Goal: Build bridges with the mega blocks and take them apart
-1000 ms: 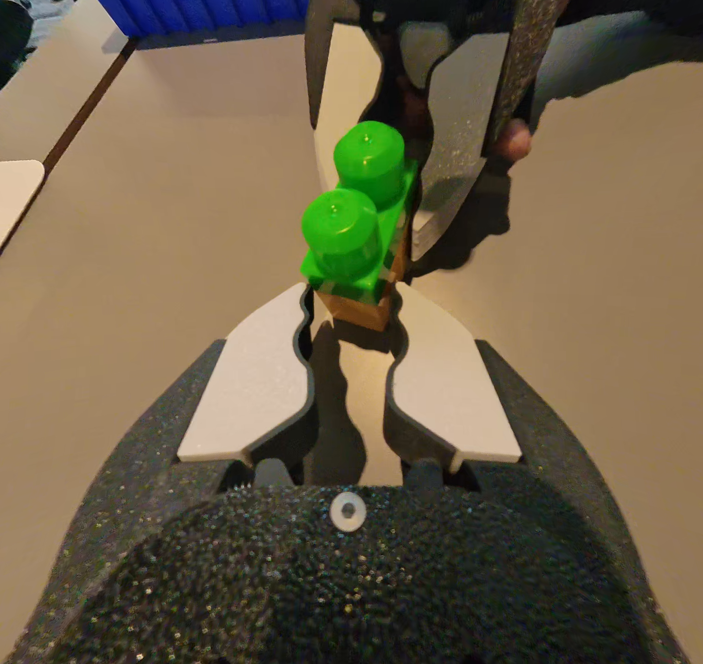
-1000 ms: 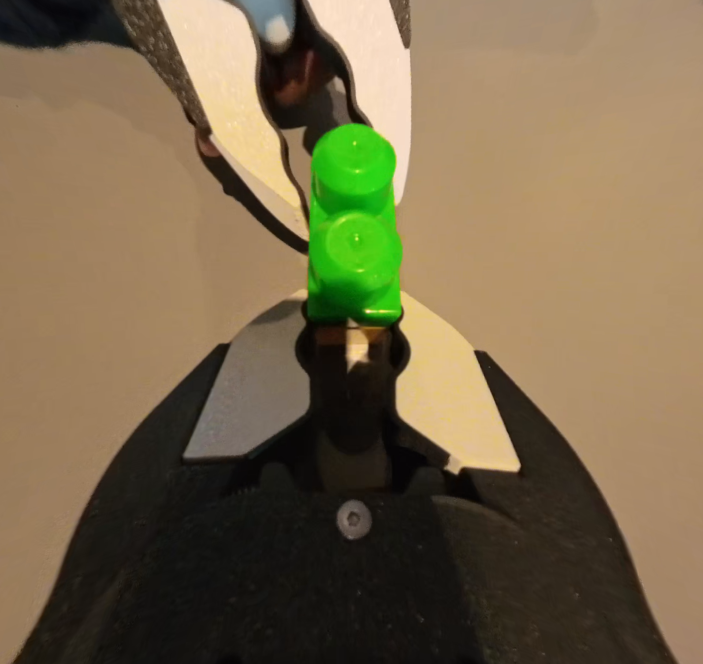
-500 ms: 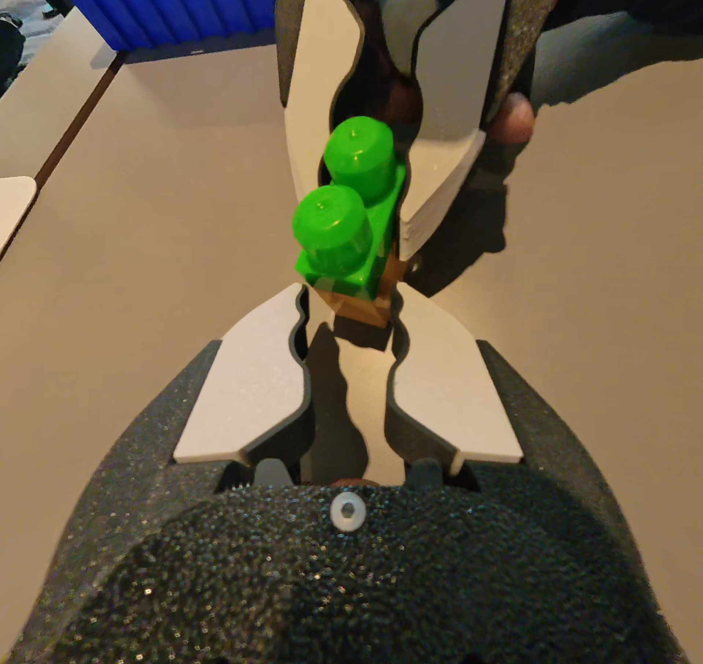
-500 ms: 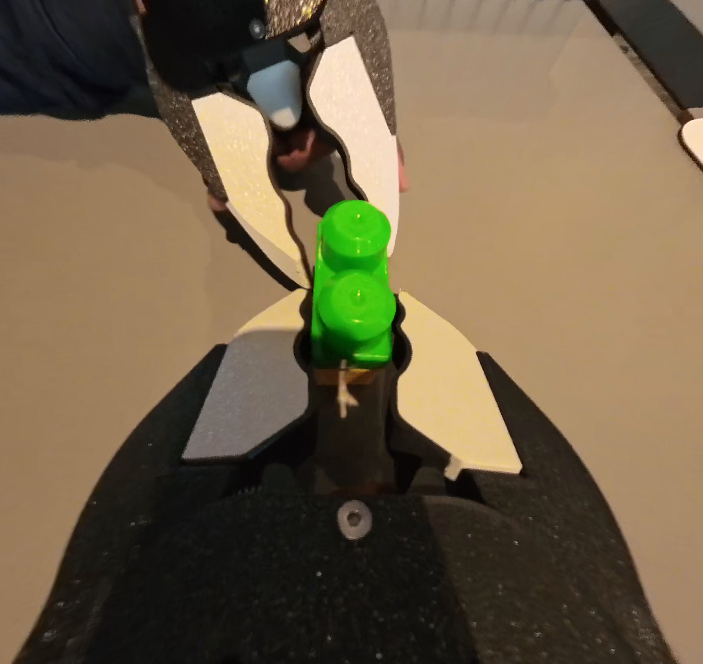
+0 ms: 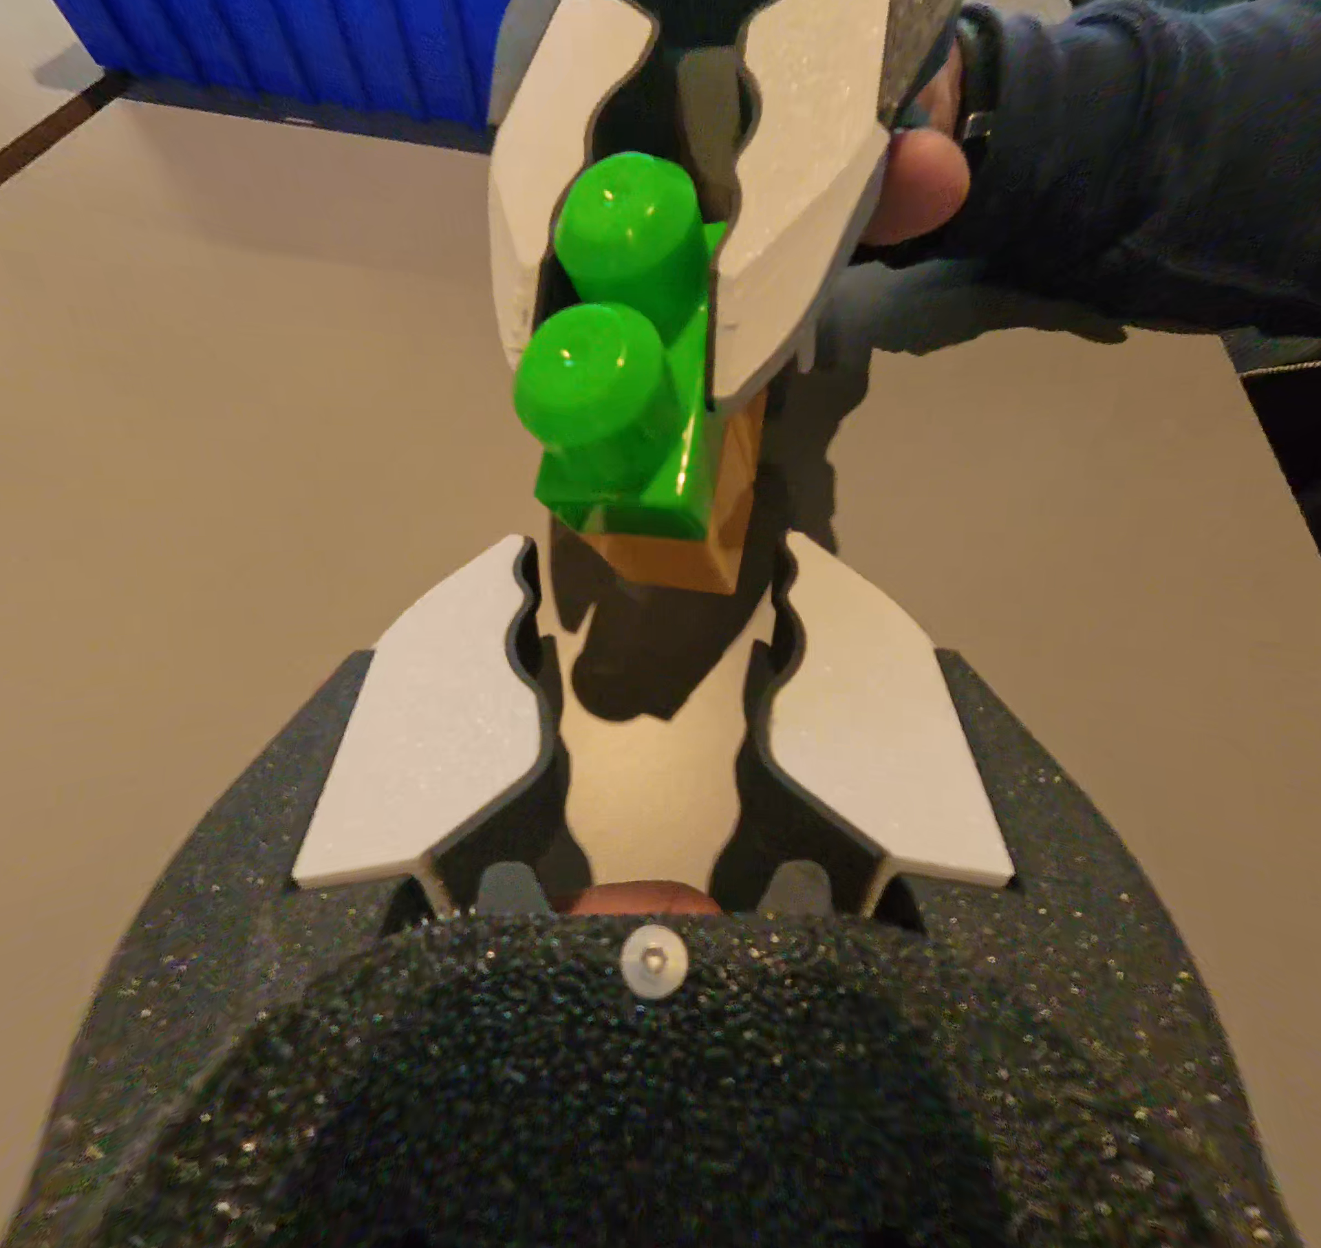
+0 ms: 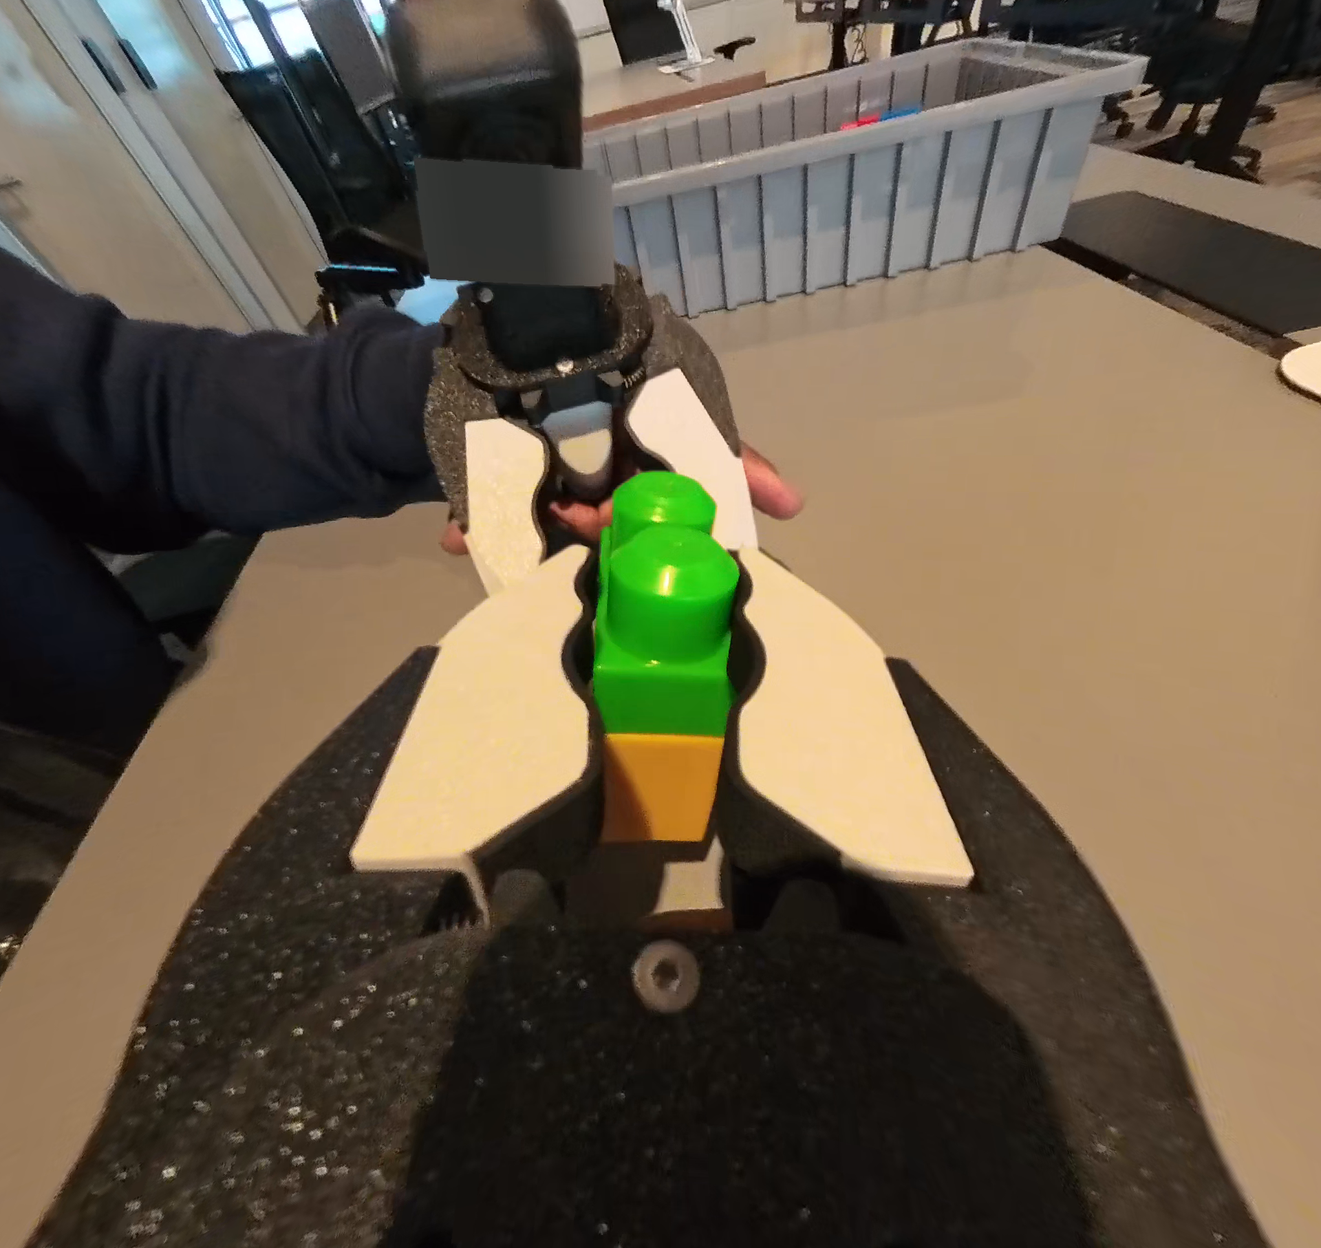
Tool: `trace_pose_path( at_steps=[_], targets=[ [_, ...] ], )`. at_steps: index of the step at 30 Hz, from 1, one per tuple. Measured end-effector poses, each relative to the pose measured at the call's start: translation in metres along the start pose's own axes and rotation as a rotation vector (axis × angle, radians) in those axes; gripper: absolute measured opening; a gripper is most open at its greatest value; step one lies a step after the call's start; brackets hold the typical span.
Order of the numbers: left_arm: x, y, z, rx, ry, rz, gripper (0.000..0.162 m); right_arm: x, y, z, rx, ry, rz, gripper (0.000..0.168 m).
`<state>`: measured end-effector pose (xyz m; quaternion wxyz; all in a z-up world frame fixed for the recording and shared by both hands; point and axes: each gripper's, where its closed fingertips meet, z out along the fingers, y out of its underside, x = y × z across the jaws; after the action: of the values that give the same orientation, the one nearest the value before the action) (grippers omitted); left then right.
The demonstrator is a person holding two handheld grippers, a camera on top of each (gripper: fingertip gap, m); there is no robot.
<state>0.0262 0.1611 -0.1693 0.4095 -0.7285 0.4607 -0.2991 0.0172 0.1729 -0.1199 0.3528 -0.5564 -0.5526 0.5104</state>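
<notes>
A green two-stud block (image 6: 661,649) sits stacked on a yellow-orange block (image 6: 657,785). My right gripper (image 6: 661,570) is shut on the green block and holds the stack above the tan table (image 6: 1001,570). In the left wrist view the stack shows as the green block (image 5: 615,384) on the orange block (image 5: 679,556), with the right gripper (image 5: 622,370) clamping it from the far side. My left gripper (image 5: 654,563) is open and empty, its tips just below and on either side of the orange block. Its white fingers (image 6: 500,499) show beyond the stack.
A grey ribbed bin (image 6: 858,213) stands at the table's far end, with a dark mat (image 6: 1179,263) and a white round object (image 6: 1304,374) to the right. A blue ribbed bin (image 5: 286,20) stands behind in the left wrist view. A dark sleeve (image 5: 1144,163) reaches in. The gap from one gripper's tips to the other's is roughly 5 cm.
My right gripper has lifted the stack off the table and tilted up, so the room now shows. The stack has risen away from my left gripper's tips, which stay open.
</notes>
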Motion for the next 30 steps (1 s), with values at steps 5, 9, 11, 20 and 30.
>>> trace_pose_path(
  at_steps=[5,9,11,20,30],
  targets=[
    [0.002,-0.003,0.001,0.018,0.019,-0.036,0.058,-0.007,-0.009,0.003,0.075,-0.033,0.006,0.034],
    [0.016,-0.015,0.001,0.085,0.113,-0.084,0.047,-0.014,-0.030,-0.002,0.229,-0.072,0.045,0.034],
    [0.018,-0.020,-0.002,0.122,0.137,-0.097,0.043,-0.014,-0.034,-0.004,0.264,-0.084,0.066,0.034],
    [0.012,-0.019,0.000,0.117,0.074,-0.070,0.039,-0.010,-0.027,-0.010,0.202,-0.082,0.044,0.037],
    [0.002,-0.001,0.005,-0.009,-0.025,0.014,0.038,-0.004,0.008,-0.003,-0.065,0.029,-0.186,0.054]
  ],
)
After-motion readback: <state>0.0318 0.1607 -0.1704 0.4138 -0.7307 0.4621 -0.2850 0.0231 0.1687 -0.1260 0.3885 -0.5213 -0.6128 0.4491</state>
